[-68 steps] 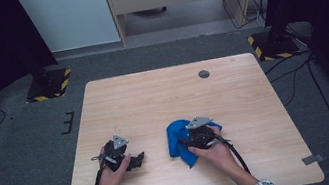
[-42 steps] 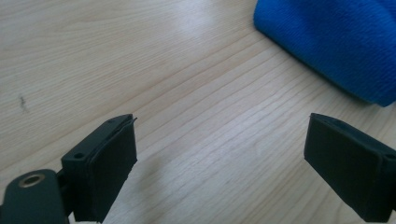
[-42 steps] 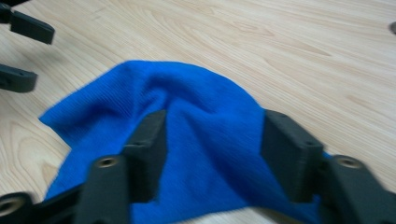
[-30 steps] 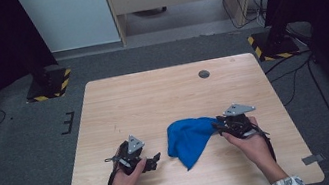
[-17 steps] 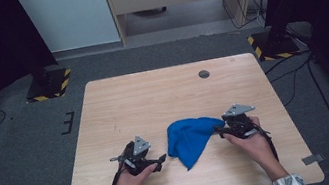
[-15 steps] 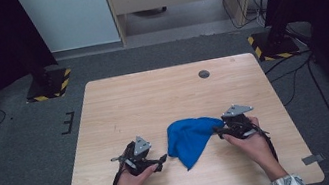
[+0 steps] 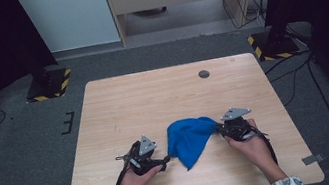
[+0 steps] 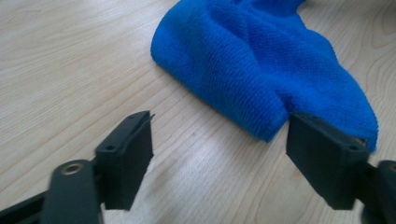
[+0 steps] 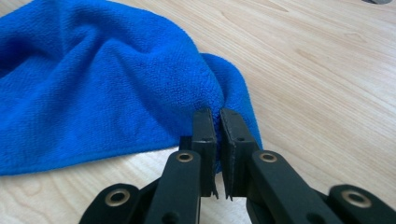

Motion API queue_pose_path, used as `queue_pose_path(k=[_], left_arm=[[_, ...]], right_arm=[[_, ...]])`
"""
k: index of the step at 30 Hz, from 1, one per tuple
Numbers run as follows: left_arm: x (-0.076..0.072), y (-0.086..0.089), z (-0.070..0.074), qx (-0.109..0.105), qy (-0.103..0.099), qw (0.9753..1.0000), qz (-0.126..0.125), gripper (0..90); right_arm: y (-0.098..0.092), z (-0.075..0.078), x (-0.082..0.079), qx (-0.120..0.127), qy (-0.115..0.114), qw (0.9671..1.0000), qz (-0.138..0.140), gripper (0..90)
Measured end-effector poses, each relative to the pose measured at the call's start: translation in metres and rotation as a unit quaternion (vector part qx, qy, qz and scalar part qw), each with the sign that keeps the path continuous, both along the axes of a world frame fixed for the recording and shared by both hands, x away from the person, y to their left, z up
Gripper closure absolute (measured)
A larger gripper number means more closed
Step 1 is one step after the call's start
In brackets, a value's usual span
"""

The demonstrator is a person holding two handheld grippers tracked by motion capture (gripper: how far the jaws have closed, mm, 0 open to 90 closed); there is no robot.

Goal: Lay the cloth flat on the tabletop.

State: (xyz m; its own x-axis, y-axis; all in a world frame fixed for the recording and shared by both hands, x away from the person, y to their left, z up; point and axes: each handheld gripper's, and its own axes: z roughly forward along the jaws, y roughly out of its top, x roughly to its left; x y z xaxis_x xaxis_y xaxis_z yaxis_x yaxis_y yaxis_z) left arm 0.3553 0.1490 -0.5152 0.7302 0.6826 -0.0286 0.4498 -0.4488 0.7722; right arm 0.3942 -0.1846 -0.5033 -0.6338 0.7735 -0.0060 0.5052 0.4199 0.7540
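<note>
The blue cloth (image 7: 189, 139) lies bunched on the worktop (image 7: 153, 99), near its front edge. My right hand-held gripper (image 9: 215, 122) pinches one corner, probably to anchor it. My left hand-held gripper (image 8: 219, 154) stands wide apart at the opposite edge, I think ready to take it.

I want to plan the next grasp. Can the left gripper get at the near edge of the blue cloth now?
Probably yes. The left gripper is open, and the blue cloth has its edge just ahead, between the jaws, with bare table around. The right gripper pinches another corner, out of the way.
</note>
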Motion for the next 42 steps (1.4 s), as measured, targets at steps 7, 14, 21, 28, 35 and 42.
queue_pose_path(k=[7, 14, 21, 28, 35, 42], left_arm=[[0.006, -0.005, 0.001, -0.007, 0.014, 0.9996, -0.025, 51.7], [0.015, -0.003, 0.005, -0.006, 0.003, 0.9998, -0.021, 79.0], [0.022, 0.014, 0.012, 0.011, -0.026, 0.9993, 0.026, 83.3], [0.046, 0.034, 0.001, 0.032, -0.017, 0.9969, 0.070, 81.7], [0.048, 0.037, -0.001, 0.000, -0.023, 0.9955, 0.092, 51.5], [0.030, 0.039, 0.008, -0.020, -0.039, 0.9948, 0.092, 43.3]], right_arm=[[0.003, 0.004, -0.010, 0.012, -0.001, 0.9999, 0.008, 86.3], [0.006, 0.006, -0.019, 0.020, -0.003, 0.9997, 0.013, 86.4], [0.009, 0.012, -0.023, 0.038, -0.007, 0.9992, 0.009, 86.2], [0.031, 0.003, -0.007, 0.052, 0.004, 0.9985, 0.019, 85.7], [0.035, -0.004, -0.003, 0.051, 0.007, 0.9986, 0.015, 69.6], [0.019, 0.007, -0.008, 0.070, -0.016, 0.9972, -0.018, 42.5]])
